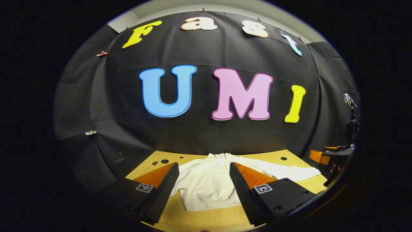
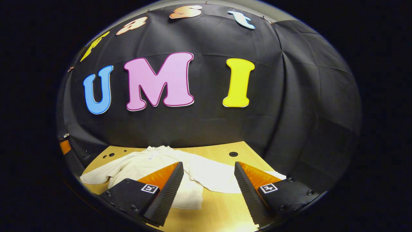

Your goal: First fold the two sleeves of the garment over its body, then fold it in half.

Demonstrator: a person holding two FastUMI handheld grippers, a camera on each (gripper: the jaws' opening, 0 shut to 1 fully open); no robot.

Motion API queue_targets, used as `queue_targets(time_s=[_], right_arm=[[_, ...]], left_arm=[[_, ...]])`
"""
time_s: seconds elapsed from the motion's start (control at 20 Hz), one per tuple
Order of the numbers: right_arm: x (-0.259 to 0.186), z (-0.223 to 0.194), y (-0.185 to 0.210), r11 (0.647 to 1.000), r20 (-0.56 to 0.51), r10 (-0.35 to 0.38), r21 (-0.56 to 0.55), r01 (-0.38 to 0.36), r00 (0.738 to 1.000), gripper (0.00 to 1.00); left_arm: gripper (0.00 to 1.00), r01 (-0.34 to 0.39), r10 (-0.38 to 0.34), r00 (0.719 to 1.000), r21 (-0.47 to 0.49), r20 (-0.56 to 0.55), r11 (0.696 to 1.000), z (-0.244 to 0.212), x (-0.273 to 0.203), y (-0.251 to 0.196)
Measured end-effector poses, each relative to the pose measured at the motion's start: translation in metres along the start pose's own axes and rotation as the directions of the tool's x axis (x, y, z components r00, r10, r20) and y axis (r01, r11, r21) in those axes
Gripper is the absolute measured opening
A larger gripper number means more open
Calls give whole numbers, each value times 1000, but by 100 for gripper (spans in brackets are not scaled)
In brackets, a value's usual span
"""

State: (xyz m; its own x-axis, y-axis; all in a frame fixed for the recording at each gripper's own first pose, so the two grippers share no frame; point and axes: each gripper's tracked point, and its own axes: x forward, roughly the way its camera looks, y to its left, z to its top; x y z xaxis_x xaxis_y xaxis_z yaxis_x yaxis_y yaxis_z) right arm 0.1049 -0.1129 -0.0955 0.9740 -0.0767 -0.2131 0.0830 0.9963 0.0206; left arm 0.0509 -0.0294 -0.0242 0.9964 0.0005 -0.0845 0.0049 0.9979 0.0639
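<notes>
A cream sweatshirt (image 1: 206, 183) lies flat on the worktop (image 1: 206, 219), sleeves spread, with both grippers (image 1: 202, 193) (image 2: 207, 193) above it, jaws wide.

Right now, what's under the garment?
The garment lies flat on the wooden table, sleeves spread out. Bare tabletop with dark holes shows around it; anything beneath the cloth is covered.

The right gripper (image 2: 206, 187) hangs with its jaws wide apart above the wooden table (image 2: 222, 206). The cream garment (image 2: 151, 167) lies flat toward ten o'clock, one sleeve (image 2: 212, 175) stretched between the fingers.
</notes>
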Motion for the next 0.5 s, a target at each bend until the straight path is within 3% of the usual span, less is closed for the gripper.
queue_targets(time_s=[0.3, 0.5], right_arm=[[49, -55, -89, 991, -141, -129, 0, 130, 982, 98], [78, -93, -147, 974, -243, -213, 20, 224, 946, 98]], left_arm=[[97, -9, 9, 999, -11, -50, 1000, -17, 13, -14], [97, -10, 9, 994, -15, -105, 1000, -32, 23, -24]])
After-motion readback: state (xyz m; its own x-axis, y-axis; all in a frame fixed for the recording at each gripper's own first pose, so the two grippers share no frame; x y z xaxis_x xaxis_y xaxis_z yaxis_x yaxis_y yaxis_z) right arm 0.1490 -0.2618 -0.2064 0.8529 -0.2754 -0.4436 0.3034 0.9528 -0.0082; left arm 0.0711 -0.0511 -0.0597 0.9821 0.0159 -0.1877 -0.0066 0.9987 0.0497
